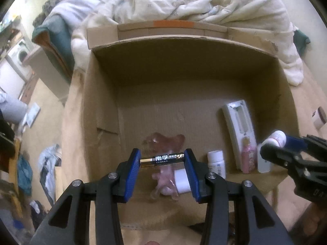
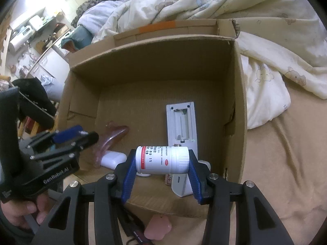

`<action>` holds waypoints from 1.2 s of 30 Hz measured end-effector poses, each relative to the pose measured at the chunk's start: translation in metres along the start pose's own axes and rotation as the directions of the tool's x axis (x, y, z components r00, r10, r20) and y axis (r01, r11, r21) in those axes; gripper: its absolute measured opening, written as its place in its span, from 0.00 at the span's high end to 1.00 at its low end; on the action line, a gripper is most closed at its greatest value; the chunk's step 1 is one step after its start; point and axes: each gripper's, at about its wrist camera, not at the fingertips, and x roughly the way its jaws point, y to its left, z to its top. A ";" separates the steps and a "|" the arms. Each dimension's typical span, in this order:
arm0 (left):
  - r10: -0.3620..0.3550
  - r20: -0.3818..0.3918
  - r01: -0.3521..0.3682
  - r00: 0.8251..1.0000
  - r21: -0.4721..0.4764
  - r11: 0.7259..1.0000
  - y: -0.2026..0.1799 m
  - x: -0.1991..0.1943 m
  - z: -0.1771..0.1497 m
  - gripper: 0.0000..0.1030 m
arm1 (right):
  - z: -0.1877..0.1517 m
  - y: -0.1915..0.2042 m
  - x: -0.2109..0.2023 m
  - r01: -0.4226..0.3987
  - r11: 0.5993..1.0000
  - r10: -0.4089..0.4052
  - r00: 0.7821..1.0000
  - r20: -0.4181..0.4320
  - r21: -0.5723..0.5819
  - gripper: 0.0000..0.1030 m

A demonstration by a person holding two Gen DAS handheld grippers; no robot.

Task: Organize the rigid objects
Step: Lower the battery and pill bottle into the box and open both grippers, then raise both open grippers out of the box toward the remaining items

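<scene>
Both grippers hang over an open cardboard box point(image 1: 102, 110) set on the bed, each tipped steeply down into it.

The left gripper point(image 1: 162, 160) is clamped on a battery point(image 1: 162, 159), which lies crosswise between the blue pads point(image 1: 133, 169), one end against each pad. The battery sits right at the fingertips, above the box floor, with a pink transparent clip point(image 1: 165, 140) showing below and just beyond it, toward 12 o'clock. At about 4 o'clock from the battery a white earbud case point(image 1: 181, 180) rests on the floor, partly hidden by the right-hand pad.

The right gripper point(image 2: 162, 160) is closed on a white pill bottle point(image 2: 162, 159), held sideways with its ribbed cap toward 3 o'clock and its base toward 9. The pads press on base and cap. Beyond the bottle, toward 12 o'clock, a white remote point(image 2: 180, 120) lies back-up on the box floor, its battery bay open. At 9 o'clock from the bottle I see the earbud case point(image 2: 113, 159) and the pink clip point(image 2: 114, 136) beside it.

In the left view another white bottle point(image 1: 216, 163) stands at 3 o'clock from the battery, a pink bottle point(image 1: 248, 155) farther right against the remote point(image 1: 239, 130).

A hand point(image 2: 22, 212) grips the left gripper's handle at the lower left. A cream quilt point(image 2: 224, 2) is bunched behind the box at 12 o'clock.
</scene>
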 end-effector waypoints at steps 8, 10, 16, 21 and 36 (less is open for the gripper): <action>0.008 -0.047 -0.008 0.999 0.001 1.000 0.001 0.013 -0.007 0.61 | 0.000 -0.002 0.010 0.021 1.000 -0.021 0.999 -0.032 0.002 0.53; 0.018 -0.043 -0.017 0.999 0.013 1.000 -0.001 0.014 -0.008 0.61 | -0.001 -0.002 0.009 0.023 1.000 -0.023 0.999 -0.032 0.001 0.53; 0.019 -0.036 -0.019 0.999 0.019 1.000 -0.002 0.014 -0.010 0.61 | 0.001 0.000 0.012 0.030 1.000 -0.030 0.999 -0.035 0.002 0.52; -0.001 -0.018 0.002 1.000 0.016 1.000 -0.002 0.010 -0.010 0.27 | 0.004 0.002 0.011 -0.006 1.000 0.006 1.000 -0.016 0.003 0.30; -0.012 0.057 0.014 0.998 -0.032 0.999 0.009 -0.011 -0.002 0.01 | 0.013 -0.004 -0.024 -0.048 0.997 0.035 0.978 0.204 0.056 0.00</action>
